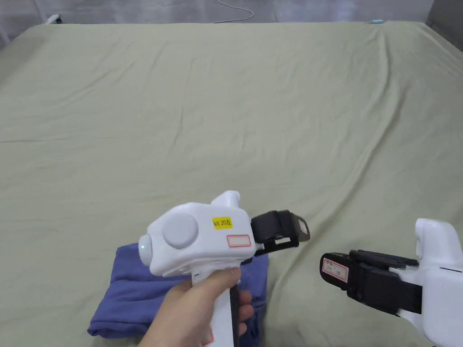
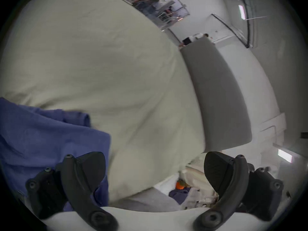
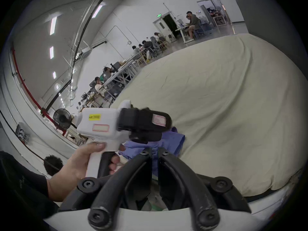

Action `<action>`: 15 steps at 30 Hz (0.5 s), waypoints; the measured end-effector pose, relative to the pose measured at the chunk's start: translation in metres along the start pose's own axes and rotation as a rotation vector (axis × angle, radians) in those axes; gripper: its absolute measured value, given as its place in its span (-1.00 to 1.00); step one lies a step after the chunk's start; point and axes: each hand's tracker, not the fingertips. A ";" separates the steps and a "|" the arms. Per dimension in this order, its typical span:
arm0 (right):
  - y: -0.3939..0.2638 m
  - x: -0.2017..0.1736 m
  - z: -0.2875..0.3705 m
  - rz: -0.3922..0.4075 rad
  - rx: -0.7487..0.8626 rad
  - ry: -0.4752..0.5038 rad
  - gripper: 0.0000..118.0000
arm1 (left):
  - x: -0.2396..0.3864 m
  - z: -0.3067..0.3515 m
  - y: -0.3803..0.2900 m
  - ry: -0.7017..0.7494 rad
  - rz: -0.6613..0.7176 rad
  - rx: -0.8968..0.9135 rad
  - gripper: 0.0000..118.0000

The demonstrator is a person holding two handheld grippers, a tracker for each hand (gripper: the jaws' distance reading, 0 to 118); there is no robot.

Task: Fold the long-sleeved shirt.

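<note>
Left hand-held gripper (image 2: 154, 171) wide open — empty, right hand-held gripper (image 3: 155, 153) closed

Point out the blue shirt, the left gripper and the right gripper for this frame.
blue shirt (image 1: 131, 293), head view, on its bunched cloth left of the hand.
left gripper (image 2: 155, 171), left gripper view, midway between its wide-open jaws.
right gripper (image 3: 155, 153), right gripper view, between its nearly closed jaw tips.
</note>
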 end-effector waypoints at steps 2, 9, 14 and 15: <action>-0.001 0.001 0.002 -0.006 0.009 0.011 -0.94 | 0.003 0.026 0.004 -0.083 0.026 0.030 0.79; -0.006 0.002 -0.004 -0.029 0.005 0.019 -0.94 | -0.022 0.078 0.000 0.493 -0.180 0.166 -0.97; -0.010 -0.001 -0.008 -0.013 -0.023 0.002 -0.94 | -0.059 0.022 -0.036 0.543 -0.162 -0.058 -0.97; -0.010 -0.002 -0.009 -0.014 -0.029 -0.011 -0.94 | -0.060 0.006 -0.045 0.533 -0.162 -0.100 -0.97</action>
